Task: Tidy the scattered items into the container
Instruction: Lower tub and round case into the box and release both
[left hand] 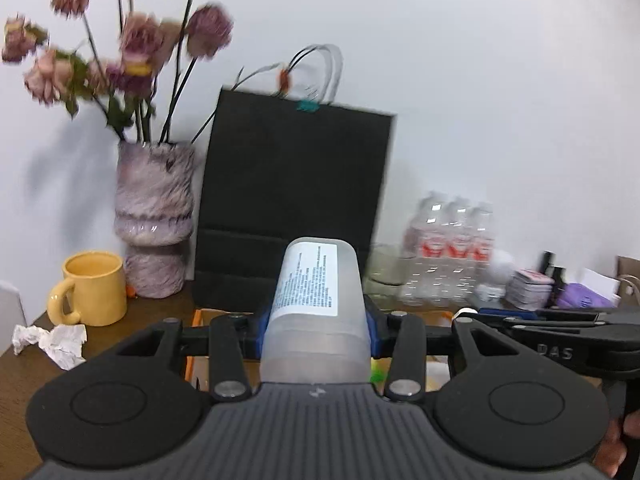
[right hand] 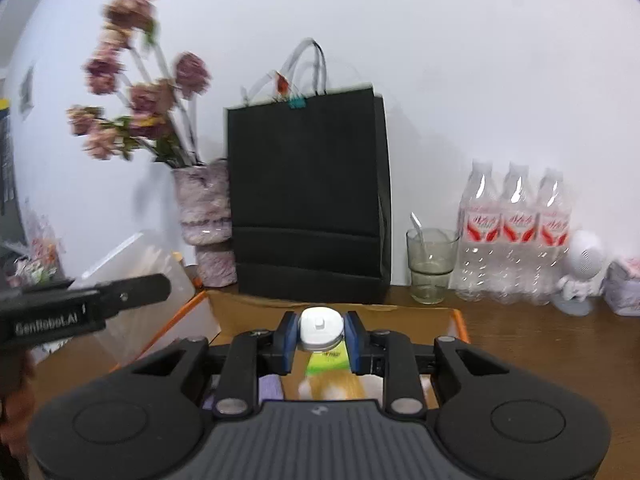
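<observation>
My left gripper is shut on a frosted translucent bottle with a white printed label, held above the cardboard box. My right gripper is shut on a white-capped tube with a green and orange body, held over the same orange-edged cardboard box. A purple item lies inside the box below. The left gripper's body shows at the left of the right wrist view. Crumpled white paper lies on the wooden table by the mug.
A black paper bag stands against the wall behind the box. A pink vase with dried flowers and a yellow mug stand at the left. A glass, several water bottles, a small white figure and clutter stand at the right.
</observation>
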A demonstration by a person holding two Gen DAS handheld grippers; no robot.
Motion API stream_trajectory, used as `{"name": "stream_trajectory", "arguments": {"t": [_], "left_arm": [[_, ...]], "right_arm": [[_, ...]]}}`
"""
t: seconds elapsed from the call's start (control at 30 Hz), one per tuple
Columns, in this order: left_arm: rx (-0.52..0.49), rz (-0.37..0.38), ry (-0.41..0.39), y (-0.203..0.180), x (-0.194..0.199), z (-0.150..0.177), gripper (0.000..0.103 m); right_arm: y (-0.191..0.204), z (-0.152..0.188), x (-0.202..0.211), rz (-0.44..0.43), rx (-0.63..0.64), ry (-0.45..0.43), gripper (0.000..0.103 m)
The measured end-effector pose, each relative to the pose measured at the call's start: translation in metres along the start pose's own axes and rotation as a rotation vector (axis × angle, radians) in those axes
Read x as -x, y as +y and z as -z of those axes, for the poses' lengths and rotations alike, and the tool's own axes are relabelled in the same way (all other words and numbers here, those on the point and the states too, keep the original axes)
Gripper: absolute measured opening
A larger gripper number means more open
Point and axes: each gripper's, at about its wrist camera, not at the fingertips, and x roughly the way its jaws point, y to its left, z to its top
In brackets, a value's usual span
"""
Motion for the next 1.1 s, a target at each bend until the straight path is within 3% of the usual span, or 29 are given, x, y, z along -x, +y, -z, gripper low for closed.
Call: {"name": "stream_trajectory", "arguments": {"t": [0.1, 0.3, 0.6, 0.67, 0.7, 0.73, 0.77, 0.83, 1.1], "left_arm": [[0.025, -0.016, 0.062, 0.011, -0.033, -0.002, 0.043], [0.093, -0.038, 0.231, 0.036, -0.077, 0.016, 0.043], [0.079, -0.045, 0.256, 0.036, -0.079, 0.024, 0.043], [0.069, -0.045, 0.255, 0.035, -0.079, 0.023, 0.05], [0.07, -0.052, 0.256, 0.034, -0.079, 0.022, 0.067], [0.075, -0.054, 0.247, 0.034, -0.076, 0.02, 0.083], [0.075, -0.044, 0.228, 0.034, -0.073, 0.018, 0.087], [0.078, -0.039, 0.204, 0.033, -0.067, 0.013, 0.103], [0.077, -0.075, 0.197, 0.033, -0.061, 0.007, 0.103]], "right_arm": [[0.0, -0.006, -0.04, 0.019, -0.036, 0.034, 0.024], [0.001, 0.002, -0.106, 0.028, -0.066, 0.197, 0.024], [0.004, 0.013, -0.114, 0.04, -0.043, 0.227, 0.024], [0.002, 0.012, -0.113, 0.041, -0.047, 0.226, 0.027], [0.001, 0.011, -0.112, 0.046, -0.058, 0.222, 0.027], [0.0, 0.01, -0.11, 0.052, -0.068, 0.215, 0.037], [-0.003, 0.009, -0.108, 0.053, -0.077, 0.212, 0.065], [-0.006, 0.006, -0.106, 0.057, -0.083, 0.212, 0.097], [-0.011, 0.0, -0.096, 0.086, -0.073, 0.206, 0.1]]}}
